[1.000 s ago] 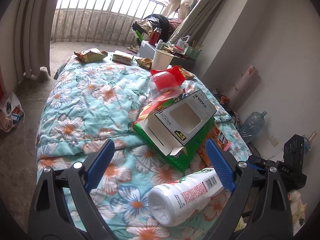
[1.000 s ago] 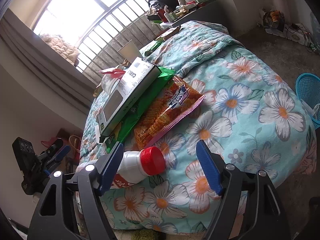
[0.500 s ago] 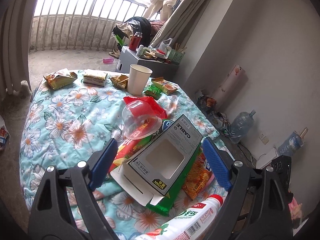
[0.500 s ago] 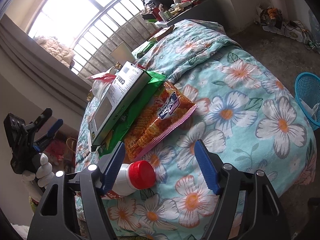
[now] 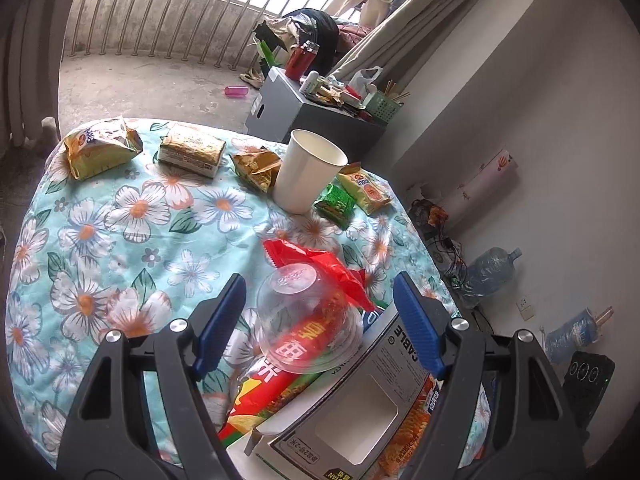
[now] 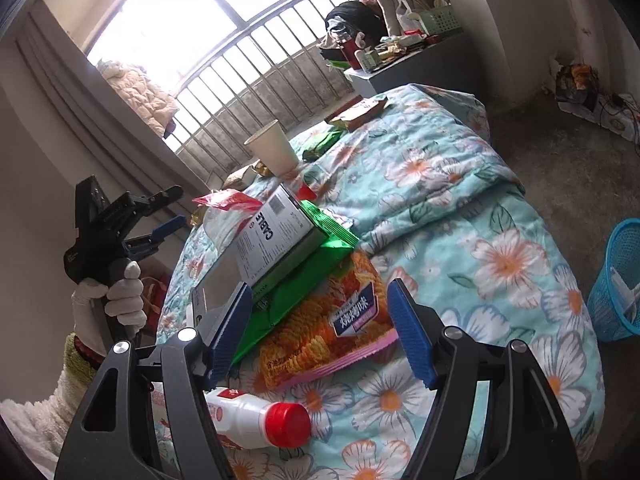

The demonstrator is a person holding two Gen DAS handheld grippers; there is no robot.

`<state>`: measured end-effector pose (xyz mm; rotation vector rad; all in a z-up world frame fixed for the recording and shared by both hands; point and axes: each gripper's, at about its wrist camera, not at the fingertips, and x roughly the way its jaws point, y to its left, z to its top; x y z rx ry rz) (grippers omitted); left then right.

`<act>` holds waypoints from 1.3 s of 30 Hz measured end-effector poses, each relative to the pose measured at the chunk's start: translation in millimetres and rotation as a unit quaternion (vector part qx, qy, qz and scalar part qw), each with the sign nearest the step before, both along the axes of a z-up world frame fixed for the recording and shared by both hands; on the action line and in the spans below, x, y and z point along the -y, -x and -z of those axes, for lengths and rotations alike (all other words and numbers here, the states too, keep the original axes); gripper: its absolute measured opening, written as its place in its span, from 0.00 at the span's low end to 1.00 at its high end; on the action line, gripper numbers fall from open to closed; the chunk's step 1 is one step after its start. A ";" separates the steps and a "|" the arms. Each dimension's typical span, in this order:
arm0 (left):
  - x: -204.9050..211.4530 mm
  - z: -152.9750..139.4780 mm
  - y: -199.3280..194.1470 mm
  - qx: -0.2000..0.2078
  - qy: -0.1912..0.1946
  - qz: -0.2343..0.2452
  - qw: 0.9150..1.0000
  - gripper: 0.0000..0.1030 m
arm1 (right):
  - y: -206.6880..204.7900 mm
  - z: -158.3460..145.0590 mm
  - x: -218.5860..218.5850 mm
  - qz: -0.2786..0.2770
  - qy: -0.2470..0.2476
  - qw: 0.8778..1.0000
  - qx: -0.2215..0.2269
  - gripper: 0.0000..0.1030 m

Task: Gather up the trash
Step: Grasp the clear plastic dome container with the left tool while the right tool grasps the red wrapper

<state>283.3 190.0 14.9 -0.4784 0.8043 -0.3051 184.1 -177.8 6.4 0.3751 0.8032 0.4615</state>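
Note:
On the flowered cloth lies a pile of trash. A clear plastic cup [image 5: 308, 320] lies upside down on a red wrapper [image 5: 316, 260], next to a white cable box [image 5: 360, 400]. My left gripper [image 5: 318, 320] straddles that cup. Its jaws are closing and the blue pads stand apart from the cup's sides. My right gripper [image 6: 320, 332] hovers open over an orange snack bag [image 6: 320, 332]. A white bottle with a red cap [image 6: 260, 420] lies just below its left finger. The right wrist view shows the left gripper [image 6: 178, 206] in a gloved hand [image 6: 120, 296].
A white paper cup [image 5: 312, 172] stands upright farther back, with several snack packets [image 5: 100, 148] around it. A green packet [image 6: 320, 264] lies under the cable box [image 6: 276, 232]. A blue basket [image 6: 620, 280] stands on the floor at the right. A grey cabinet [image 5: 288, 112] is behind the table.
My left gripper has travelled forward from the white bottle to the clear cup, and its jaws have narrowed. My right gripper has risen and rolled a little, so the bottle sits lower in its view.

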 end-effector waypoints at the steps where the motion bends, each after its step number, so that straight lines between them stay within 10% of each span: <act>1: -5.6 3.2 -0.7 -0.005 0.006 -0.007 1.000 0.69 | -10.2 -11.2 -11.8 -0.028 0.010 0.999 0.016 0.67; 10: -36.3 20.0 5.4 -0.024 0.011 -0.036 0.999 0.69 | -114.4 -27.2 -146.7 -0.208 0.114 0.970 0.056 0.67; 17: -51.4 17.2 2.9 -0.018 0.011 -0.035 0.999 0.69 | -141.2 3.6 -196.5 -0.252 0.180 0.951 0.027 0.39; 23: -44.4 10.4 -4.4 -0.004 0.004 -0.006 1.000 0.71 | -141.3 -3.5 -189.7 -0.237 0.165 0.957 0.033 0.15; 39: 10.3 28.2 -46.0 -0.043 -0.016 0.063 0.997 0.84 | -167.9 -4.8 -125.1 -0.135 0.070 0.988 -0.013 0.06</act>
